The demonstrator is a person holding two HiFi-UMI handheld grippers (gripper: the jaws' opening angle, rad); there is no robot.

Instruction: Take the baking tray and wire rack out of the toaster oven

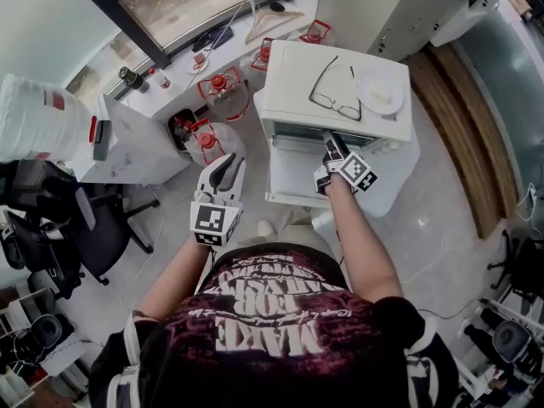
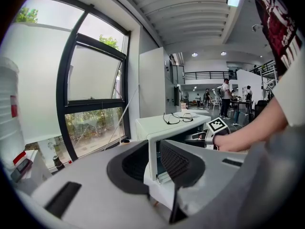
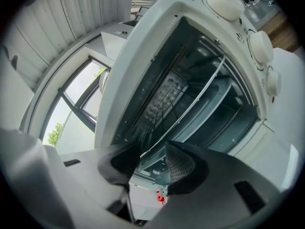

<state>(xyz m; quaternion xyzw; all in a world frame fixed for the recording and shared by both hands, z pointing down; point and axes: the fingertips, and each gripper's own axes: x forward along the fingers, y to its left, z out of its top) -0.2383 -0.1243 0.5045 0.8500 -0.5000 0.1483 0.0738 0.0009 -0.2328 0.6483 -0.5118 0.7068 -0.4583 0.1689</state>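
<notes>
At the oven mouth, R tongs (image 3: pixel 150 161) are hovering w/ jaws partly apart, pads pressing on nothing. The near end of the front bar of the wire rack (image 3: pixel 183 116) is poking into the gap btwn them, so they're bracketing it, not pinching it yet. They're pointing almost level into the cavity, prob. because the rack is riding on side rails and will be sliding straight out toward the person.

Just under the rack, the baking tray (image 3: pixel 217 101) is sitting deeper inside, as far as I can make out. Both task items are still resting in the toaster oven (image 1: pixel 289 83). Being on top and nearest the pads, the rack is looking like the first thing to come out.

Below the R tongs, the door (image 1: pixel 293 177) is lying dropped open and flat, giving a clear way in.

Off to the left of the door, L tongs (image 1: pixel 225 170) are hanging back, jaws apart and holding nothing. They're prob. waiting clear of the R arm, ready to steady a far edge.

Up top, glasses (image 1: pixel 336 87) and a small plate (image 1: pixel 380 92) are resting on the oven roof, so any pull is needing to be smooth, w/o jolting the box.
</notes>
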